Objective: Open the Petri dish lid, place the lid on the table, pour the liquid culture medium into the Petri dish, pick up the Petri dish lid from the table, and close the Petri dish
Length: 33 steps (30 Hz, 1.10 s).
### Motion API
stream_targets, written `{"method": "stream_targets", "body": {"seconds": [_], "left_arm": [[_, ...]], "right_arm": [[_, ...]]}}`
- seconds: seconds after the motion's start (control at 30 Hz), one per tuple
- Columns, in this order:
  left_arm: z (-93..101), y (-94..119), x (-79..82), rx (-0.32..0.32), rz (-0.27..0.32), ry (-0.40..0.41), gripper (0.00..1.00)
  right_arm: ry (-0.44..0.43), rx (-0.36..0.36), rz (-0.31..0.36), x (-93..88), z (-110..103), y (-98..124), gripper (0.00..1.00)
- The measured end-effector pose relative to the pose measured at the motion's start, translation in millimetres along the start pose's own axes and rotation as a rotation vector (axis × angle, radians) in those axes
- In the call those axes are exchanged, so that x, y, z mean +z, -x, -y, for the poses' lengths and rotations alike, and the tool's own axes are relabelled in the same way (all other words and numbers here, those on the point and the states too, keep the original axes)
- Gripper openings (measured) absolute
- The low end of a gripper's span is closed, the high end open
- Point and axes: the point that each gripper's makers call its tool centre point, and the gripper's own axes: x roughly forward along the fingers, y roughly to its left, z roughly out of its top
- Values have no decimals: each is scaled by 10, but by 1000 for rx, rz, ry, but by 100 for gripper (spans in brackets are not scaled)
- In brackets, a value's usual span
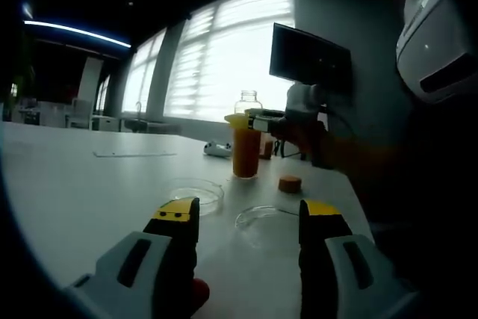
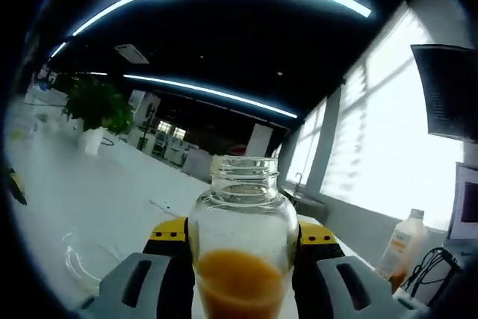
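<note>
1. The left gripper (image 1: pixel 250 222) hung over the table (image 1: pixel 67 192) with its jaws wide and nothing between them.
2. Just beyond its tips lay two clear pieces, the Petri dish (image 1: pixel 196 193) and what looked like its lid (image 1: pixel 263 220); which was which I could not tell for certain.
3. Farther off, the right gripper (image 2: pixel 243 240) clamped the open bottle (image 2: pixel 243 259) of orange medium upright, beyond the dishes, so the pour likely called for bringing it nearer.

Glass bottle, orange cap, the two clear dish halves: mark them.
glass bottle (image 2: pixel 242 248): right gripper view, shoulder.
orange cap (image 1: pixel 290 183): left gripper view, side.
left dish half (image 1: pixel 196 192): left gripper view, centre.
right dish half (image 1: pixel 267 219): left gripper view, centre.
</note>
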Motion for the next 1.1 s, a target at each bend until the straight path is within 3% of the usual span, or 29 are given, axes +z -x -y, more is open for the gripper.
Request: {"method": "stream_targets", "body": {"seconds": [0.47, 0.83, 1.1], "left_arm": [[5, 6, 4, 0, 1, -2, 45], [5, 13, 12, -2, 5, -2, 45], [2, 16, 15, -2, 7, -2, 45]], "right_arm": [[222, 18, 28, 72, -376, 34, 47], [418, 45, 34, 20, -618, 78, 47], [509, 61, 43, -8, -774, 99, 47]]}}
